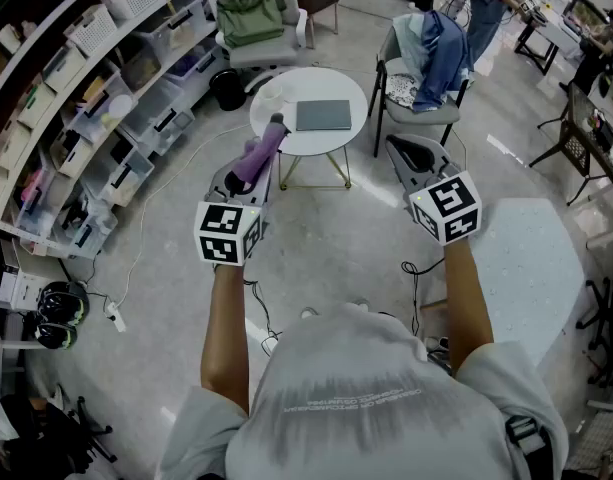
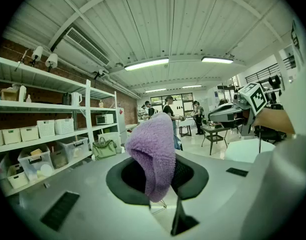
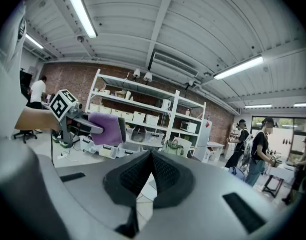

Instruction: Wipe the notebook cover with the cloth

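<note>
While the notebook [image 1: 323, 115] lay on the table [image 1: 271, 103], the cloth [image 1: 252, 157] was clamped in the left gripper [image 1: 275, 126]. The right gripper's [image 3: 149, 170] jaws were pressed together, empty.

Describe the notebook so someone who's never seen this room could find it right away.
Look for the small round white table on the floor, between the wall shelving and the chair draped with blue clothes. The notebook lies flat and closed on its top, a dark grey rectangle, the only dark thing there.
</note>
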A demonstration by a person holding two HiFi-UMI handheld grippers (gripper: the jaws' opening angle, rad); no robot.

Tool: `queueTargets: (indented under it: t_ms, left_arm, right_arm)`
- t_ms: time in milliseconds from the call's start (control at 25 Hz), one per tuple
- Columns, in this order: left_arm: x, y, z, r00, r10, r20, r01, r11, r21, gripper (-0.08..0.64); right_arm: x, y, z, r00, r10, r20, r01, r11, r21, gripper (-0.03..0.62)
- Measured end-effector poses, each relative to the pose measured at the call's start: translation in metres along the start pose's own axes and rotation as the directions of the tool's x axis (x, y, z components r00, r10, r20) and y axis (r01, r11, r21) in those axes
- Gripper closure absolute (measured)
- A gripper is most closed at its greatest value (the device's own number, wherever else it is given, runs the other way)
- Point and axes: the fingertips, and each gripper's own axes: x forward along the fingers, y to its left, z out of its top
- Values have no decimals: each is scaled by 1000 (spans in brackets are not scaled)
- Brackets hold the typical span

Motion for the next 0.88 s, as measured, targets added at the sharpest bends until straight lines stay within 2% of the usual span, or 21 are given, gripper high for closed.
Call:
queueTargets:
  t_ms: [360, 720, 880]
  left_arm:
    - [5, -26, 0, 1000, 3, -25, -3, 1000, 13, 491]
    - [24, -71, -4, 997, 25, -69, -25, 1000, 5, 491]
    - [29, -79, -9, 993, 62, -104, -62, 998, 5, 491]
  right_arm:
    - [-20, -17, -5, 999, 11, 45, -13, 998, 57, 592]
    - [-43, -42, -43, 998, 62, -1, -62, 998, 25, 592]
    - [-43, -52, -55, 995, 98, -6, -98, 994, 39, 592]
